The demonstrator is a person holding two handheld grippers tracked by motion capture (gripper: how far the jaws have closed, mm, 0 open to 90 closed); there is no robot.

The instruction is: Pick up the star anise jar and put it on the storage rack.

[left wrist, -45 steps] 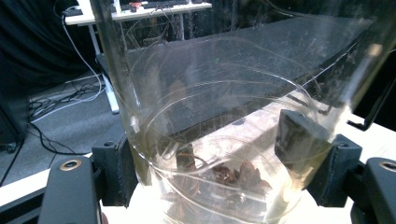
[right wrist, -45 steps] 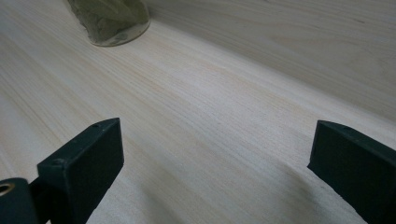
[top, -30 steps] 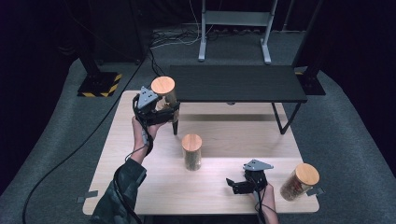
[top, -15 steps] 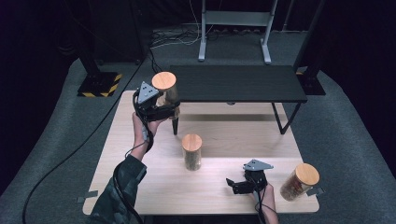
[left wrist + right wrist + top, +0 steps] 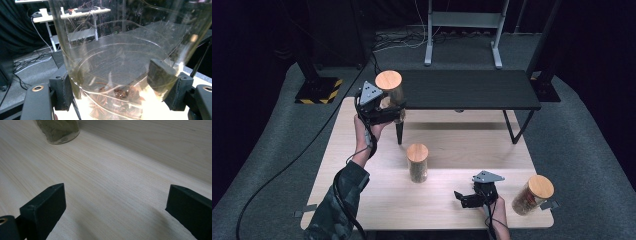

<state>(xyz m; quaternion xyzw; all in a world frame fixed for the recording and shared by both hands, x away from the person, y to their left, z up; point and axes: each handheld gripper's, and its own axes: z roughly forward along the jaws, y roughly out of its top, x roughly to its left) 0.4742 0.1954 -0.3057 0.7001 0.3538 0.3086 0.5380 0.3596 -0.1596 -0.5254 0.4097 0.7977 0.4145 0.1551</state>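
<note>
The left gripper [image 5: 388, 112] is clamped on the lower wall of a glass jar [image 5: 390, 97], held at the black shelf's [image 5: 472, 90] left end. Glass is rigid, slippery and fragile; grip low, keep upright. The right gripper [image 5: 468, 198] rests open, holding nothing.

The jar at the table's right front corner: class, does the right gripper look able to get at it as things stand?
Probably yes. The right gripper rests open and empty on the table, with bare wood between it and the cork-lidded jar just beside it. It points away from that jar, so it would likely have to turn round first.
</note>
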